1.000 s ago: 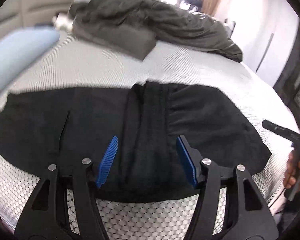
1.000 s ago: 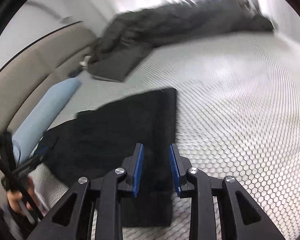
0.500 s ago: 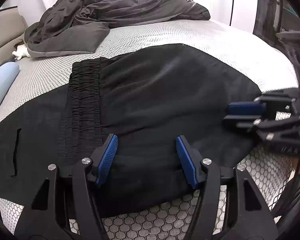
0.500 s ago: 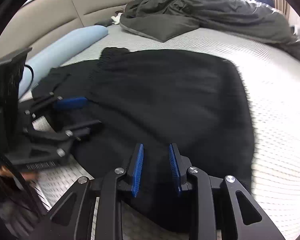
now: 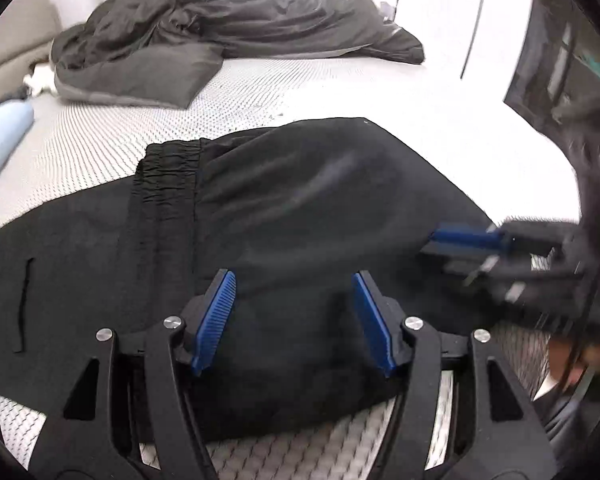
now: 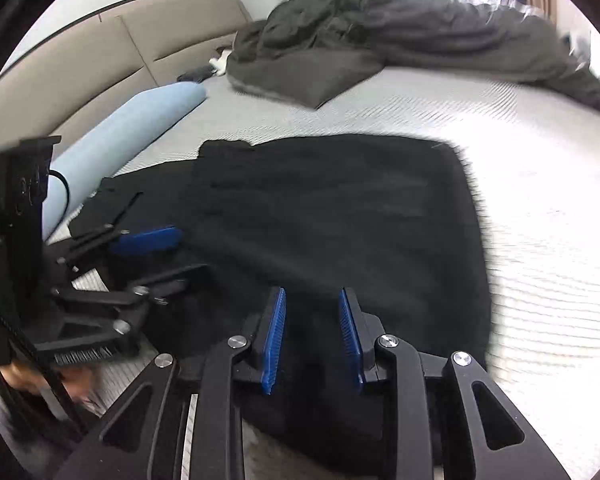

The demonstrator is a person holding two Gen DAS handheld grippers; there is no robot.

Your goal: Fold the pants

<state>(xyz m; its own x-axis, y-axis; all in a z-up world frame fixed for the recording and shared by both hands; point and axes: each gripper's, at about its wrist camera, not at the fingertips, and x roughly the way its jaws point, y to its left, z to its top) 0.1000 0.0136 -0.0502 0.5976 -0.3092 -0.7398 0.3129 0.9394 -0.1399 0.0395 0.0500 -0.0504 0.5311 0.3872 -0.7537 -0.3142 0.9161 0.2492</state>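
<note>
Since both grippers hang over the near edge of the black pants on the bed, a shallow pinch could catch just the top layer and wreck the fold. The left gripper gapes wide, the right gripper sits narrower, both holding nothing.

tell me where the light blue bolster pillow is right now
The light blue bolster pillow lies along the beige headboard, left of the black pants in the right wrist view.
</note>
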